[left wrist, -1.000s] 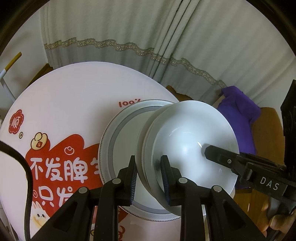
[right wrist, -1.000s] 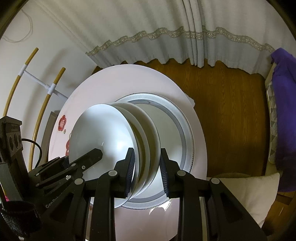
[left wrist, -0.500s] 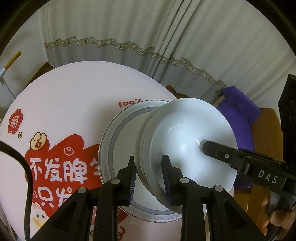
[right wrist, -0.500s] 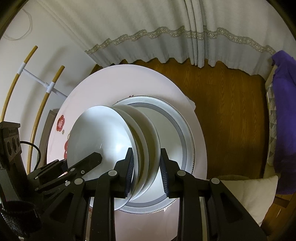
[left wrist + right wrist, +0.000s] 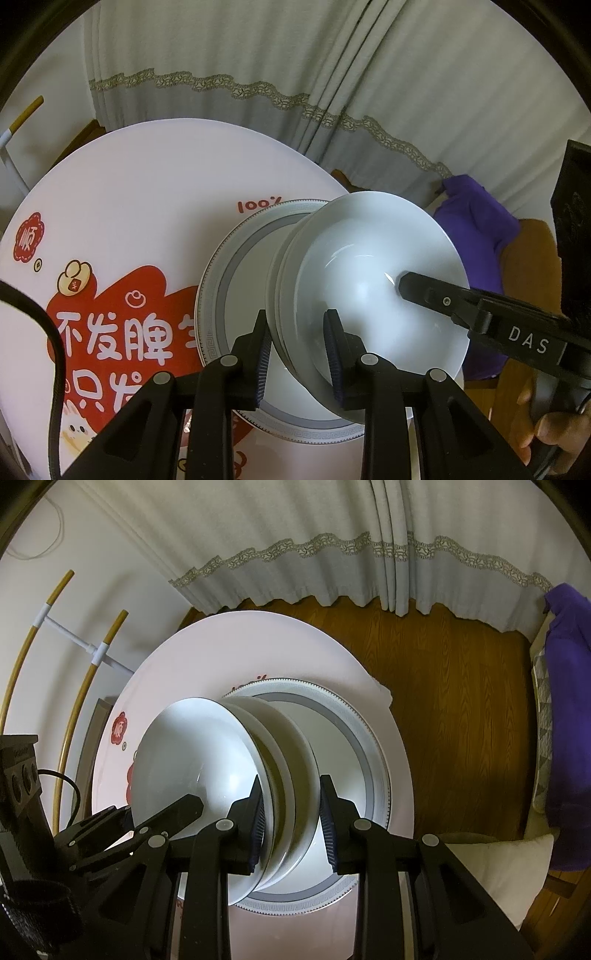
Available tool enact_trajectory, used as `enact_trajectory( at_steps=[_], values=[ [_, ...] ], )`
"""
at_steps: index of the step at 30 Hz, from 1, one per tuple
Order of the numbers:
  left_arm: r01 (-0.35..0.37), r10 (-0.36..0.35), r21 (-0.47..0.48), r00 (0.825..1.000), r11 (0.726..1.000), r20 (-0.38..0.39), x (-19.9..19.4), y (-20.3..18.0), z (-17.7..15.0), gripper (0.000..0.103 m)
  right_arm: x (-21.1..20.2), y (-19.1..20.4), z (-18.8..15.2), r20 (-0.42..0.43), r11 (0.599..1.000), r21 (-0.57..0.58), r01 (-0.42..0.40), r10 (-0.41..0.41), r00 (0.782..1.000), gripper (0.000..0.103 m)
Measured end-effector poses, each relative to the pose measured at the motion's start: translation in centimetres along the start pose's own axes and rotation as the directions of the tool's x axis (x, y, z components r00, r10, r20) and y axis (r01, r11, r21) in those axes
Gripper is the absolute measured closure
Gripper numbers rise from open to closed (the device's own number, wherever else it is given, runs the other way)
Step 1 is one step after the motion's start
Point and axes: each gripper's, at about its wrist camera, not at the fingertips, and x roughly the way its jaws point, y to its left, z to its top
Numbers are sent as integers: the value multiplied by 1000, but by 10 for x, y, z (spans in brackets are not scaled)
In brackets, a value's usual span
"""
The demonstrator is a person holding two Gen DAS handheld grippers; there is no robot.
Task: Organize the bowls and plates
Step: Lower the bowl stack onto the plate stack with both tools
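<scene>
A stack of nested white bowls [image 5: 369, 288] [image 5: 192, 760] hangs tilted over a grey-rimmed plate [image 5: 236, 280] [image 5: 362, 731] on the round printed table [image 5: 147, 184] [image 5: 207, 646]. My left gripper [image 5: 298, 350] is shut on the stack's near rim, one pad outside and one inside the top bowl. My right gripper [image 5: 291, 819] is shut on the opposite rim in the same way. One of its fingers [image 5: 424, 291] shows inside the top bowl in the left wrist view. I cannot tell whether the stack's base touches the plate.
Grey curtains hang behind the table. A purple cloth [image 5: 476, 221] [image 5: 569, 738] lies on a seat at the right, with wooden floor [image 5: 443, 672] and a pale cushion [image 5: 491, 860] nearby. Yellow curved rods [image 5: 85, 686] stand at the left. A person's hand [image 5: 554, 439] holds the right gripper.
Almost nothing differs. The right gripper's finger inside the top bowl has crept slightly up and left in the left wrist view. Both grips on the stack look the same.
</scene>
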Motion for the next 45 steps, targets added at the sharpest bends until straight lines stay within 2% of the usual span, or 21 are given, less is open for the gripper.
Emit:
enact_trajectory(
  at_steps=[25,28,33,45],
  values=[
    [1,-1,-1,1000,1000,14,1,2,-2,79,-3,4,-2,16,1000,5,20,-21,1000,73],
    [3,-3,-2,1000,1000,15,1,3,-2,79,-5,6,-2,23,1000,1,26,-26,999,71],
    [5,-4,-4,1000,1000,16,2,3,-2,79,-13,11,-6,43,1000,-11,29,-29,999,60],
    [3,-3,-11,999,1000,35,-7,6,-4,79,-30,18,-15,84,995,-40,96,-92,992,60]
  ],
)
